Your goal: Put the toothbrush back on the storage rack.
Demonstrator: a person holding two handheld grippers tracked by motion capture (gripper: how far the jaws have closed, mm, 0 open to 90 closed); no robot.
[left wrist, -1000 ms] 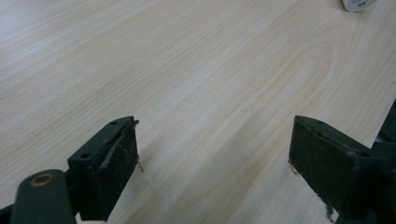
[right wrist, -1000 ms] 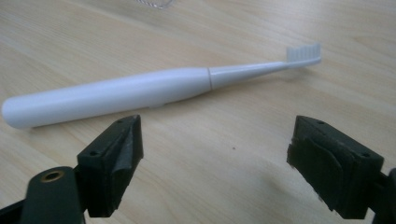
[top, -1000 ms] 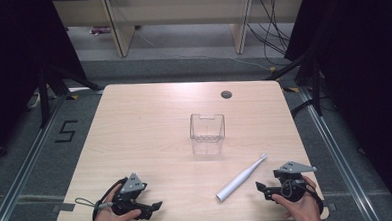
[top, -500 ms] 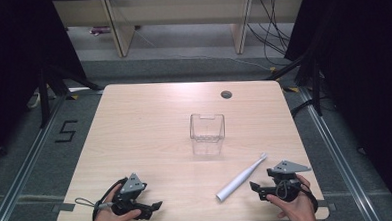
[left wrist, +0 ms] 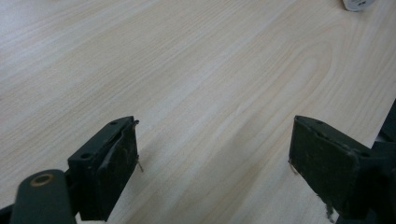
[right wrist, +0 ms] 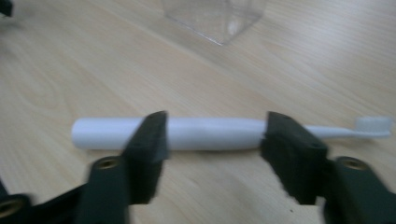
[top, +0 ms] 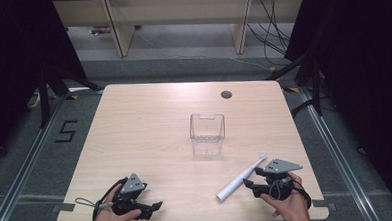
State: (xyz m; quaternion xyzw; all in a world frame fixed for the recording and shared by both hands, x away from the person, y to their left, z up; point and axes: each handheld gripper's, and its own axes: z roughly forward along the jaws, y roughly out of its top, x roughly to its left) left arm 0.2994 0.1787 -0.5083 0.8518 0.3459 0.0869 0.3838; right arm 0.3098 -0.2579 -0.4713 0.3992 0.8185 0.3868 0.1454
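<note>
A white electric toothbrush [top: 239, 178] lies flat on the wooden table [top: 149, 122] at the front right, brush head pointing away. My right gripper [top: 253, 180] is at its handle end. In the right gripper view the toothbrush [right wrist: 210, 134] lies crosswise just past the jaw tips of my right gripper [right wrist: 217, 123]. Those jaws have just been closing; they stand apart, the handle spans the gap, and no pad presses it. A clear plastic box [top: 207, 127] stands mid-table, empty. My left gripper [top: 150, 208] rests open at the front left, with bare wood between its jaws [left wrist: 212, 149].
A dark round grommet hole [top: 226, 94] sits near the table's far edge. The clear box [right wrist: 215, 18] shows beyond the toothbrush in the right gripper view. The table's front edge runs just beneath both hands. Shelving and cables stand behind the table.
The right hand has shifted a little to the left, up to the toothbrush handle, and its jaws have narrowed. The left hand, the box and the toothbrush have stayed in place.
</note>
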